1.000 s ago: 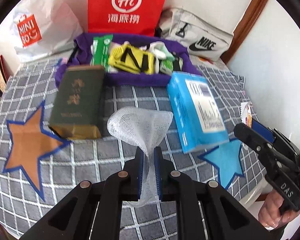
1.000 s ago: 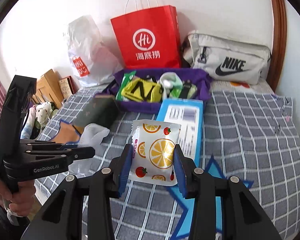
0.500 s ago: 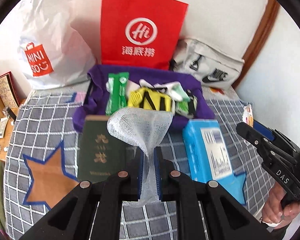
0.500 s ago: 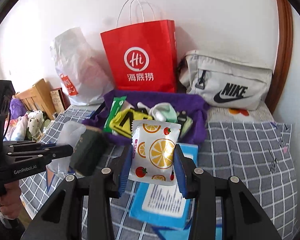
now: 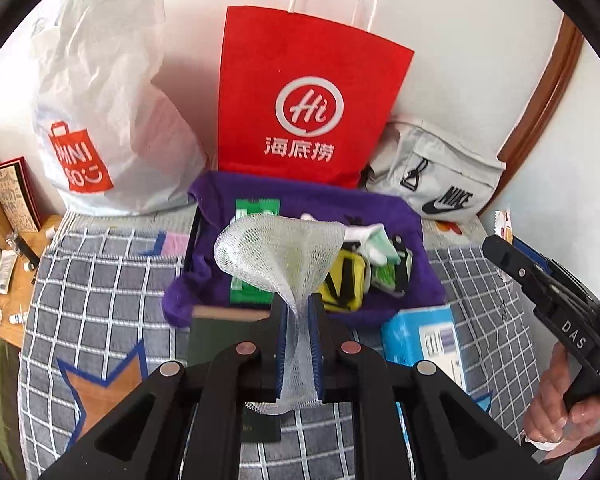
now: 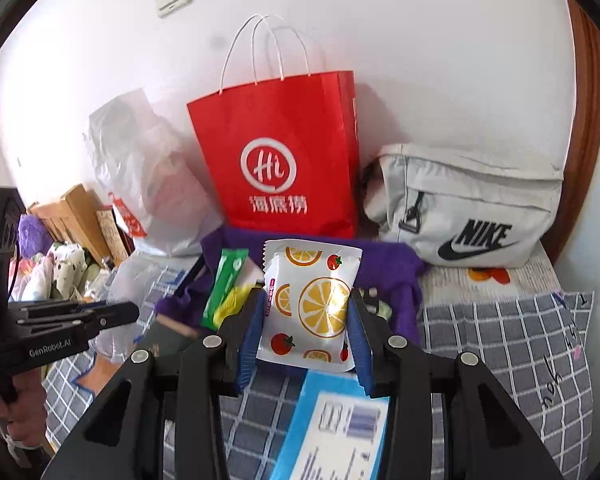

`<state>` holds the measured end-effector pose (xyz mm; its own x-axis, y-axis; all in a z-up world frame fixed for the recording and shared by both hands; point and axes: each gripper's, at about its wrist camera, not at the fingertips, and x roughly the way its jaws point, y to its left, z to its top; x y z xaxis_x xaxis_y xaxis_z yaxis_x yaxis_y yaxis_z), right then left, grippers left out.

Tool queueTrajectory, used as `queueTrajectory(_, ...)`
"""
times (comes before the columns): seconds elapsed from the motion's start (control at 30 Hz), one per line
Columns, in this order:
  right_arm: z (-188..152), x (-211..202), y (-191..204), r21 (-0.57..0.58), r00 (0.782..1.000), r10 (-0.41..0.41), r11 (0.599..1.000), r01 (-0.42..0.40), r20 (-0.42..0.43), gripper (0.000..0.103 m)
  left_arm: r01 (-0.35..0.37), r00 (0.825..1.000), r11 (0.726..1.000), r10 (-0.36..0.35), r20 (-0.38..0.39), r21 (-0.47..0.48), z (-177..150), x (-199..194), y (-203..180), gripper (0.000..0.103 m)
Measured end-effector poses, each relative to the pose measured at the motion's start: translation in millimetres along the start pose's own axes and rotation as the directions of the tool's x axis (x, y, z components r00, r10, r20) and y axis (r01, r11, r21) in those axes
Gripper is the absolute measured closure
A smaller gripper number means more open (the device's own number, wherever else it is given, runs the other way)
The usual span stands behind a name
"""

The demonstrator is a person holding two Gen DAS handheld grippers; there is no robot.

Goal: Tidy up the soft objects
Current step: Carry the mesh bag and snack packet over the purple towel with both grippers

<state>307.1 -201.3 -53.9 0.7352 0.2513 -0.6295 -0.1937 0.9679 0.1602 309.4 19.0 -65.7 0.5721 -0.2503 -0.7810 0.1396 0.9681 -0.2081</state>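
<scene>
Both views are brightly lit by daylight. Strong fisheye bending and black vignetting are seen at every edge. The white wall [image 6: 420, 60] is overexposed toward 12 o'clock; glare is caught on the snack packet [image 6: 312, 304].

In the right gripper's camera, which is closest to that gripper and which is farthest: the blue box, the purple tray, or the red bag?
Nearest first, from the right gripper in the right wrist view:
1. Blue box, right under the fingers, on the checked blanket.
2. Purple tray, just ahead, behind the fruit packet it holds.
3. Red bag, farthest, standing against the wall behind the tray.
</scene>
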Motion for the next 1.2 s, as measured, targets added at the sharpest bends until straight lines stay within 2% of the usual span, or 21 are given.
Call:
queueTrajectory(0.3,40,27,0,0.012,0.999,0.031,0.999,-0.032,0.028,0.062,0.012,1.0,0.999,-0.012,0.012,-0.031,28,16,10,0.092)
queueTrajectory(0.43,47,50,1,-0.01,0.999,0.034,0.999,-0.034,0.007,0.062,0.012,1.0,0.999,-0.012,-0.003,-0.05,35,30,15,0.092)
queueTrajectory(0.63,33,85,-17,0.024,0.998,0.044,0.999,-0.043,-0.049,0.062,0.006,0.999,0.999,-0.008,-0.035,-0.053,50,58,15,0.092)
queueTrajectory(0.7,29,102,-26,0.035,0.994,0.031,0.999,-0.028,-0.104,0.062,0.006,0.999,0.999,-0.008,-0.039,-0.043,57,68,12,0.092)
queueTrajectory(0.87,22,124,-37,0.013,0.985,0.024,1.0,-0.022,-0.173,0.062,0.023,0.999,0.998,-0.025,-0.045,-0.055,67,89,13,0.092)
queueTrajectory(1.0,21,136,-41,0.003,0.981,0.013,1.0,-0.013,-0.193,0.062,0.022,0.998,0.997,-0.026,-0.062,-0.069,65,109,18,0.092)
queueTrajectory(1.1,21,144,-46,0.0,0.978,0.008,1.0,-0.008,-0.207,0.062,0.007,0.994,0.997,-0.015,-0.105,-0.082,64,124,23,0.092)
queueTrajectory(1.2,17,153,-51,-0.003,0.971,-0.004,1.0,0.004,-0.239,0.062,0.013,0.994,0.997,-0.022,-0.106,-0.081,66,128,27,0.092)
